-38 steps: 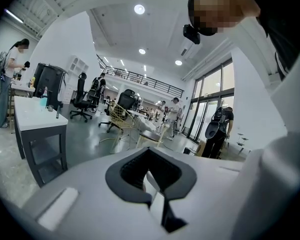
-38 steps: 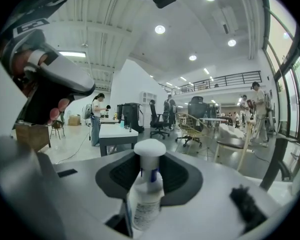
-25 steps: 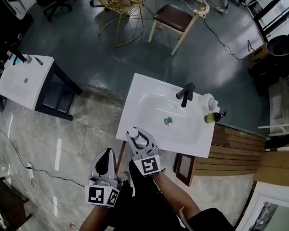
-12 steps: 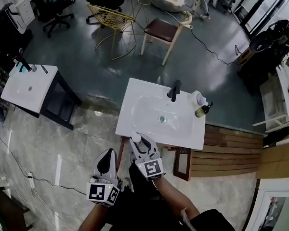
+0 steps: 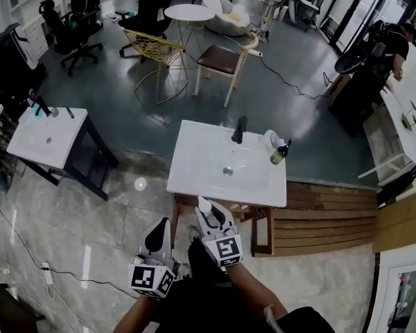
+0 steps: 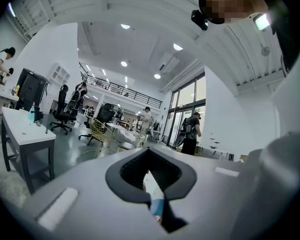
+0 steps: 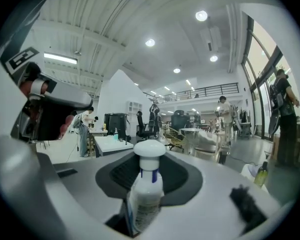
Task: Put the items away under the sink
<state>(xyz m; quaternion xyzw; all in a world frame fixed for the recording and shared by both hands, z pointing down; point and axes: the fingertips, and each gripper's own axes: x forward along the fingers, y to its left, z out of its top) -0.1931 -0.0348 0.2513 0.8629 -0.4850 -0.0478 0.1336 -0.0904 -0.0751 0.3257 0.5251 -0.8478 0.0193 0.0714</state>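
**Bottle in the Jaws, Just Short of the Sink**

Grips a white bottle [image 7: 146, 191] upright in the right gripper [image 5: 210, 215], jaws set fairly wide and pressed on its sides, with the domed white cap [image 7: 149, 149] standing clear above the pads. Shows a blue band at the neck and a pale label lower down, the print too blurred to read. Carries black-and-white square markers on both gripper cubes, and no letters.

Pinches a thin white sliver [image 6: 150, 183] with a blue end in the left gripper [image 5: 159, 229], jaws drawn narrow and the sliver seen edge-on. Cannot tell what it is.

Holds both grippers side by side before the white sink [image 5: 194, 179]. Keeps the right one just short of the front edge and the left one lower and further left, over the pale floor. Meets a wooden frame [image 5: 269, 229] under the basin, just beside the right gripper.

Finds a black tap [image 5: 240, 129] at the back of the sink top. Finds a dark pump bottle [image 5: 279, 152] at the back right corner, next to a white rounded thing [image 5: 268, 139].

Takes in, well apart on the left, a second white sink [image 5: 41, 141] on a dark stand. Takes in beyond, on the grey floor, a yellow wire chair [image 5: 156, 47], a brown-seated chair [image 5: 220, 59] and a round white table [image 5: 188, 12]. Notes wooden boards [image 5: 326, 217] lying to the right of the sink and a person [image 5: 395, 40] in dark clothes at the far upper right.
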